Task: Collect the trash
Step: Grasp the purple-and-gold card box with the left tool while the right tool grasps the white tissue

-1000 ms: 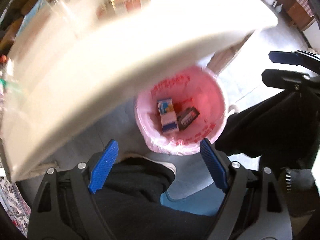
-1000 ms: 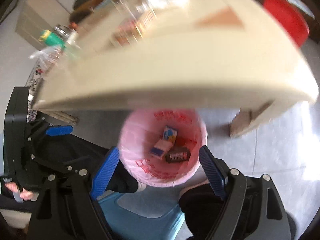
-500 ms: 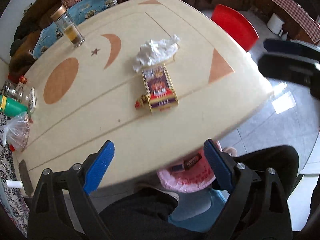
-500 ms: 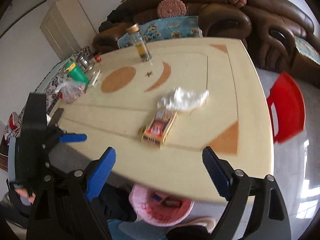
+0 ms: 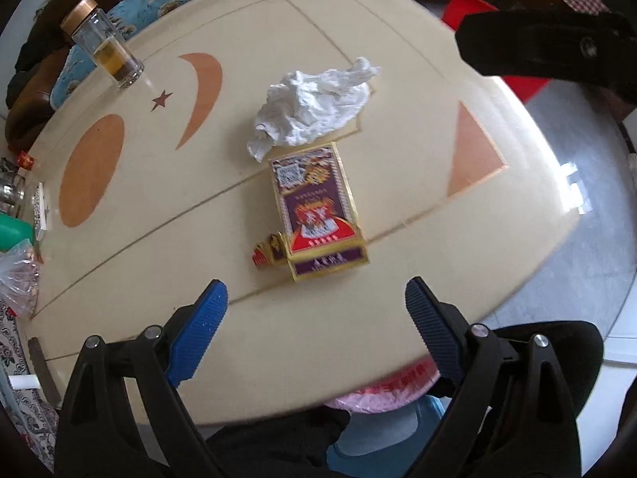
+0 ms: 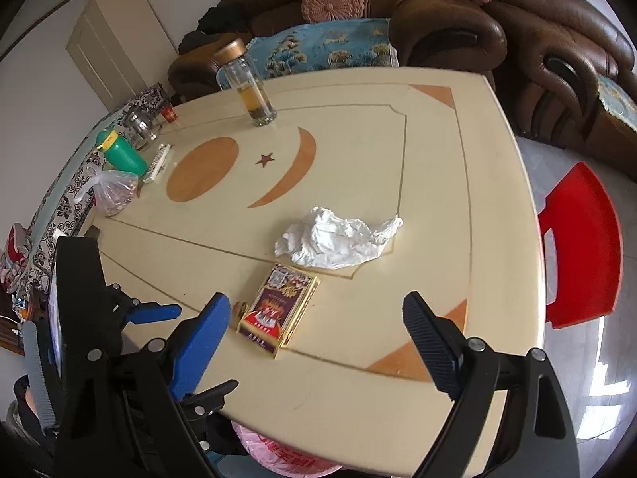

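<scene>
Both tongs were spread, empty: left [image 5: 316, 310], right [image 6: 316, 330]. Pack [image 5: 316, 215] lay just ahead btwn my left tips, on table [image 5: 358, 342]; looked light, stiff, slick — I'd pinch its long sides. Tissue [image 5: 314, 109] beyond, touching it: soft, crushable.

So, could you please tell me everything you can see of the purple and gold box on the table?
The purple and gold box is a flat printed carton with shiny gold edging, a red-and-white emblem and a QR code on its upper face. It lies flat on the cream table, its near end flap open. Its far end meets the crumpled white tissue. Neither gripper touches it.
</scene>
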Tool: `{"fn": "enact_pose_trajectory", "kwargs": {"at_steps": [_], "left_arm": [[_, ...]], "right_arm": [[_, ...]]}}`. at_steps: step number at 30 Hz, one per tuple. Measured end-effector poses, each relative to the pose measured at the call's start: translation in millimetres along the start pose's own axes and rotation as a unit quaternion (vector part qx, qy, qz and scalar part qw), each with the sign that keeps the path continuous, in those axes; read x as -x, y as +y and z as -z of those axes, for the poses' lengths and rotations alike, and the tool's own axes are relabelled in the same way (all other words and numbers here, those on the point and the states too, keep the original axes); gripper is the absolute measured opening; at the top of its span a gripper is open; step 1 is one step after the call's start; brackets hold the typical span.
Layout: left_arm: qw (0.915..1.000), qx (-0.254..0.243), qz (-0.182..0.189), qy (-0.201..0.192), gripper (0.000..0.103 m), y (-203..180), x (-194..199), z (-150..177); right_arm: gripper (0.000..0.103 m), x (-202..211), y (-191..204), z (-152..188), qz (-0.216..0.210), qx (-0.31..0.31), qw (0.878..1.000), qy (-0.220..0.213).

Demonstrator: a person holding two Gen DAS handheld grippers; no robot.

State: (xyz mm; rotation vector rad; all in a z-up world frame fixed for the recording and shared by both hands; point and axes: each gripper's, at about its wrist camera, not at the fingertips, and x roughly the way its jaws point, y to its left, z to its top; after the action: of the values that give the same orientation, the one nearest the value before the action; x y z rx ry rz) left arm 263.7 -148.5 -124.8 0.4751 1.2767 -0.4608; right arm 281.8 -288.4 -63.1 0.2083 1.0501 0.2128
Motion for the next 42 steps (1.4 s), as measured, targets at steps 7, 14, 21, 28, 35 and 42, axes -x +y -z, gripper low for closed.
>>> {"fn": "enact_pose_trajectory", "kwargs": {"at_steps": [7, 14, 21, 28, 35, 42], "left_arm": [[0.9995, 0.022, 0.016, 0.014, 0.089, 9.3, -31.5, -18.1], [0.9978, 0.049, 0.025, 0.036, 0.089, 24.0, -67.2, -31.2], [0.9943, 0.087, 0.056, 0.023, 0.090, 33.9, -74.1, -30.6], [0.9951, 0.076, 0.055, 0.032, 0.090, 20.0, -81.5, -25.3], [0.9908, 0.117, 0.062, 0.027, 0.090, 37.3, -83.0, -28.0], [0.9904, 0.129, 0.049, 0.014, 0.097, 40.9, -85.7, -27.9]], "right_arm": [[0.086, -44.2, -19.1, -23.7, 0.012, -0.004, 1.000, 0.024], [0.086, -107.3, -24.4, -49.2, 0.044, 0.008, 0.997, 0.070], [0.086, -161.7, -15.3, -61.6, 0.092, 0.033, 0.989, 0.108], [0.086, -186.9, 1.3, -53.6, 0.100, 0.064, 0.985, 0.125], [0.081, -194.7, 7.1, -46.2, 0.090, 0.063, 0.985, 0.134], [0.064, -187.6, 4.0, -43.7, 0.100, 0.054, 0.987, 0.117]]}}
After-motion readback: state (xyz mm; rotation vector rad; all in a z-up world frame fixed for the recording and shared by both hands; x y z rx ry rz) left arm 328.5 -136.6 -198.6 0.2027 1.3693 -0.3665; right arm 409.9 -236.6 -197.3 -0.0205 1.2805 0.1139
